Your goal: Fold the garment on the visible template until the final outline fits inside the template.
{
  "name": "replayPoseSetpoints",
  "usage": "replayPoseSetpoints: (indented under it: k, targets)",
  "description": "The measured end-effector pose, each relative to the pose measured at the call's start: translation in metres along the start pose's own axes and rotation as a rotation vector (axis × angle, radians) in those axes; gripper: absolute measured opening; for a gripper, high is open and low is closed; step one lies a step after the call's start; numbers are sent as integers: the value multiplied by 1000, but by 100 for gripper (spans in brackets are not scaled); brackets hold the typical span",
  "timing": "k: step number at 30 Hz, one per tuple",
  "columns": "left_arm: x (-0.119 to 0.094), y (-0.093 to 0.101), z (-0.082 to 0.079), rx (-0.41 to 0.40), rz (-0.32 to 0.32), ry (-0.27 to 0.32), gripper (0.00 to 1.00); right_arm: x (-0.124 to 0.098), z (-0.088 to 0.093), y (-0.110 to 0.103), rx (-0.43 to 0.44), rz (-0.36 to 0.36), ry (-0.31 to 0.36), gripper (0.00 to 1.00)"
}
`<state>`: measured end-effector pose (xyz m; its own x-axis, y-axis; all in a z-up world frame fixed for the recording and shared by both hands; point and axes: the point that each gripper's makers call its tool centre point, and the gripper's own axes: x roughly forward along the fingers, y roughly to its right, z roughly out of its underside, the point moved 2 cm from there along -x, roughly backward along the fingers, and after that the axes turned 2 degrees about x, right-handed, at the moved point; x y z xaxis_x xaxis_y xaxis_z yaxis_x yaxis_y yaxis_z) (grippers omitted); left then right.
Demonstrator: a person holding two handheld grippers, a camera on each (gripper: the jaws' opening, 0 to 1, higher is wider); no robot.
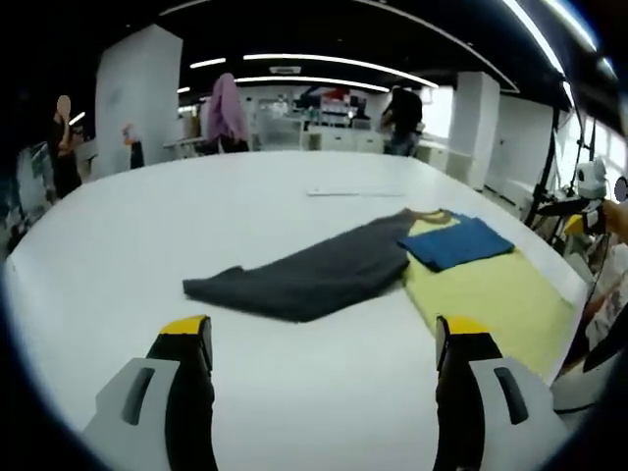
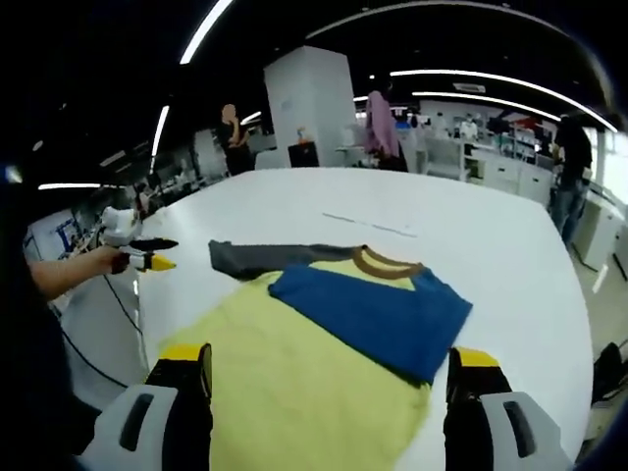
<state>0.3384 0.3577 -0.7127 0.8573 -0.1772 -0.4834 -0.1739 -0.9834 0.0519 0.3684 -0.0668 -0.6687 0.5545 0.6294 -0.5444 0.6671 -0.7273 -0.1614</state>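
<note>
no writing, brand or label i can read anywhere. one garment (image 2: pixel 363 299), one yellow template (image 2: pixel 294 392), one white table (image 1: pixel 147 255).

left gripper (image 1: pixel 324 339): my two yellow-tipped fingers (image 1: pixel 186 329) stand wide apart, holding nothing, over bare table. the garment (image 1: pixel 324 270) lies ahead of them, well apart from the tips; its dark grey part stretches across between the two fingers' lines, its blue part (image 1: pixel 456 242) sits beyond the right finger, on the template (image 1: pixel 500 304). the template runs ahead of and outside the right finger.

right gripper (image 2: pixel 329 358): fingers (image 2: pixel 186 358) spread wide as well, empty, above the template. the blue part (image 2: pixel 378 314) lies between and just ahead of the tips, nearer the right finger. the brown collar (image 2: pixel 385 263) is further ahead, and the grey part (image 2: pixel 265 257) runs off the template's far edge toward the left. in this view the other gripper (image 2: pixel 147 257) shows far left, in a hand (image 2: pixel 103 260), past the table edge.

three people stand in the background of this view; a thin pale strip (image 2: pixel 371 226) lies on the table beyond the garment.
</note>
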Motion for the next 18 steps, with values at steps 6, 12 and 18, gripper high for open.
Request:
replayPoseSetpoints:
  k: [6, 12, 18]
  targets:
    - [12, -19, 0, -62, -73, 22, 84, 0, -3, 3, -10, -1, 16, 99]
    - [23, -35, 6, -118, -139, 16, 74, -1, -9, -2, -46, -18, 30, 99]
    - [33, -43, 8, -134, -183, 4, 61, -3, -10, -6, -59, -10, 28, 99]
